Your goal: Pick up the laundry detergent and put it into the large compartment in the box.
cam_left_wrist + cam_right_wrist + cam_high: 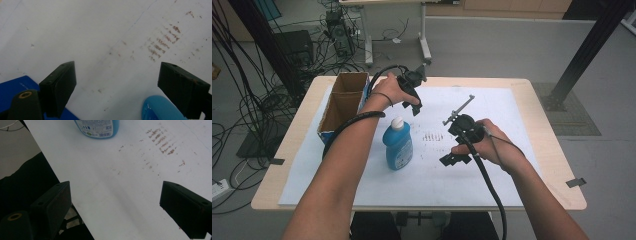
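Note:
A light-blue bottle [398,145] with a white cap stands on the white paper sheet [492,110], left of centre. My left gripper [415,106] hangs just behind and to the right of the cap. In the left gripper view its jaws [117,85] are open over bare paper, and the bottle's rounded blue edge [160,110] shows beside the right-hand jaw. My right gripper [455,159] is held to the right of the bottle, above the paper. It is also open [115,207], with nothing between its fingers, and the bottle's labelled base [97,128] lies farther ahead.
An open cardboard box [343,100] stands at the table's left side, behind the bottle. Brown smudges [432,136] mark the paper between the two grippers. A dark blue surface [15,86] shows at the lower left of the left gripper view. Cables and desk legs crowd the floor behind.

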Demonstrator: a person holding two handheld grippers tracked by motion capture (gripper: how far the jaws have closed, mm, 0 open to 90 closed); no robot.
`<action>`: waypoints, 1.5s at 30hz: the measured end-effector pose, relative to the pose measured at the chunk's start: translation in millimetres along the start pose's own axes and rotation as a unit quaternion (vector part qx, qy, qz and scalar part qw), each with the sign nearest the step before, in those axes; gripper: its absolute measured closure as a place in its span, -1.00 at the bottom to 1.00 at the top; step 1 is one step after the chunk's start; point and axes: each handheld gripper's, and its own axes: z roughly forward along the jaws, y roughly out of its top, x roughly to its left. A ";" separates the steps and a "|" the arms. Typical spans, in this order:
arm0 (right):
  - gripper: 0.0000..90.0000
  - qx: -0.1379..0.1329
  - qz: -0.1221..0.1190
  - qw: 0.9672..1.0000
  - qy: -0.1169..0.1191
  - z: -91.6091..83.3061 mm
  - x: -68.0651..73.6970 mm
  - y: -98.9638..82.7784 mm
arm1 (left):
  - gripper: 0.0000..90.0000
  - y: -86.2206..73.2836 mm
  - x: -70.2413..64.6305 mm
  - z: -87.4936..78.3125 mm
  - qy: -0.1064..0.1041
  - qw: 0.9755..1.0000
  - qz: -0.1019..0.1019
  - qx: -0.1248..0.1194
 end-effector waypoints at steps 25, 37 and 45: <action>-0.78 -0.004 -0.008 1.000 -0.005 -10.3 -0.6 -0.1 | -0.66 -3.3 0.0 -5.2 -0.003 1.000 -0.002 -0.006; -0.78 -0.005 -0.003 1.000 -0.006 -15.3 -2.2 -1.3 | -0.66 -7.7 3.8 -18.0 -0.006 1.000 -0.016 -0.013; -0.78 -0.001 0.001 1.000 -0.005 -11.0 -5.5 -2.4 | -0.66 -15.8 4.3 -48.3 -0.010 0.999 -0.025 -0.029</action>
